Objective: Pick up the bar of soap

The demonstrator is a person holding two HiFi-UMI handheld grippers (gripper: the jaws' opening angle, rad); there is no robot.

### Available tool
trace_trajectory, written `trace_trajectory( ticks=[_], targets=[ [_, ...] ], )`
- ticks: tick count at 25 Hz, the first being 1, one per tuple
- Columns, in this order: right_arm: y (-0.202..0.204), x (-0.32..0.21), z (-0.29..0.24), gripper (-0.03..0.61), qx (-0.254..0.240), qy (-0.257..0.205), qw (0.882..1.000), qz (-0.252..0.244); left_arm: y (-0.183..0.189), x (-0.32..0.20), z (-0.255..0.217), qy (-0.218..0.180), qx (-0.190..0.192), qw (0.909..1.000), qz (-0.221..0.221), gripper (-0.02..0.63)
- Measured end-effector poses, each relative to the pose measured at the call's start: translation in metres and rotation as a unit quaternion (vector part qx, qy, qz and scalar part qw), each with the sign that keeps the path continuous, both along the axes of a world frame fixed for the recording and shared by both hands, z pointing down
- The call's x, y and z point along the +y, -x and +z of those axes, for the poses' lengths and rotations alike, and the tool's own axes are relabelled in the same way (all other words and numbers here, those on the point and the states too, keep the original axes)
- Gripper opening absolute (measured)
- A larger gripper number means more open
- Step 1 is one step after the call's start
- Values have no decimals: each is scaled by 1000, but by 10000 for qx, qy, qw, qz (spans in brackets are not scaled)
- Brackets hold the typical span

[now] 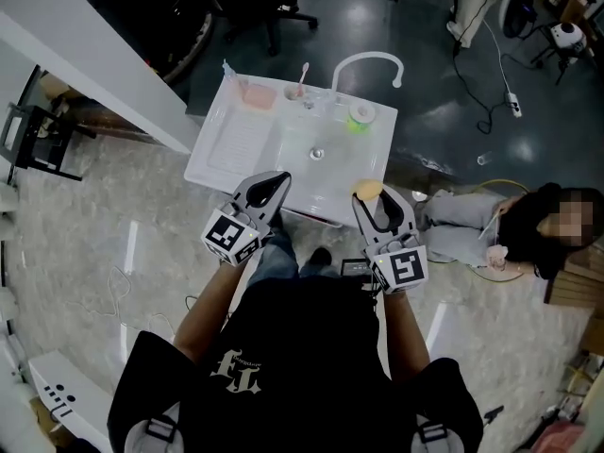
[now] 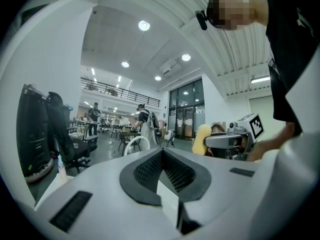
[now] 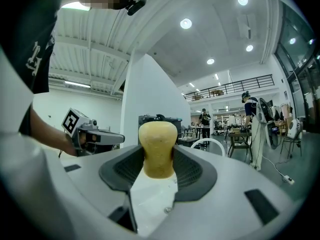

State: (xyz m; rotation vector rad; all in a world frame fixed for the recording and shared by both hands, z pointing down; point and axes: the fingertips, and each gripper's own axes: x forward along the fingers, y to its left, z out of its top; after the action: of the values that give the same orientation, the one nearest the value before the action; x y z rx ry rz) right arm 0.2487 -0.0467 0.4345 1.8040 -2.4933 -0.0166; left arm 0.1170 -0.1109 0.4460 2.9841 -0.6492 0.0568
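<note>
A yellow, rounded bar of soap [image 1: 368,189] [image 3: 157,144] stands upright between the jaws of my right gripper [image 1: 370,198] [image 3: 158,160], which is shut on its lower half. The bar is held above the near right edge of the white sink unit [image 1: 203,163]. My left gripper [image 1: 273,186] [image 2: 162,155] hovers over the sink's near edge, shut with nothing in it. In the left gripper view the soap [image 2: 202,139] and the right gripper [image 2: 226,141] show to the right.
On the sink's far rim are a pink dish [image 1: 255,94], a cup with a toothbrush [image 1: 297,88] and a green-and-white object [image 1: 360,116], beside a white faucet [image 1: 368,61]. A person sits on the floor at the right [image 1: 528,225]. Cables cross the dark floor [image 1: 491,83].
</note>
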Motion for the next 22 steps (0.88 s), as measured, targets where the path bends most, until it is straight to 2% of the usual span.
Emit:
trace_trajectory(
  ticks=[14,22],
  targets=[
    [-7,1,10,187,-10,101,9999,73,16,-6,9,51,44,9997,-229,9],
    [-11,-3,14,188,-108,135,9998,63,12,-7,13,72,-2,9997,-214,9]
  ],
)
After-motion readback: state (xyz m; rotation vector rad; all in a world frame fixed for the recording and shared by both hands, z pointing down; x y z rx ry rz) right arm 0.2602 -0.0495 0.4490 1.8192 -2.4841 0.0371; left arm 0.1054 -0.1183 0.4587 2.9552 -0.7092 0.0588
